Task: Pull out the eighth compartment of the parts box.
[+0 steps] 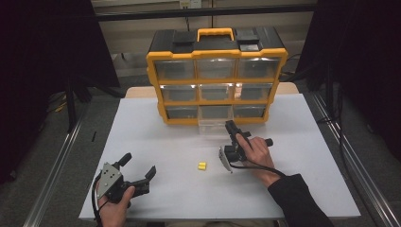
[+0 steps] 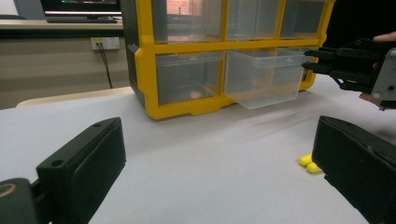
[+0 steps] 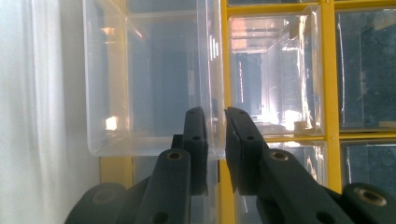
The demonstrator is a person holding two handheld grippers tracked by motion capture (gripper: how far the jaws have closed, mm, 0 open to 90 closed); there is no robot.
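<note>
Drawer (image 3: 154, 93) rim between right gripper (image 3: 215, 116) jaws

Clear drawer (image 1: 211, 126), yellow/blk cabinet (image 1: 216, 83), yellow bits (image 1: 202, 165)

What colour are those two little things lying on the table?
Yellow. The two small pieces show best in the high view, between the grippers.

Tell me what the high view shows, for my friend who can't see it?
The right gripper pinches the front of a clear drawer pulled out of a yellow organizer. Two yellow earplugs lie on the white table; the left gripper rests open.
</note>
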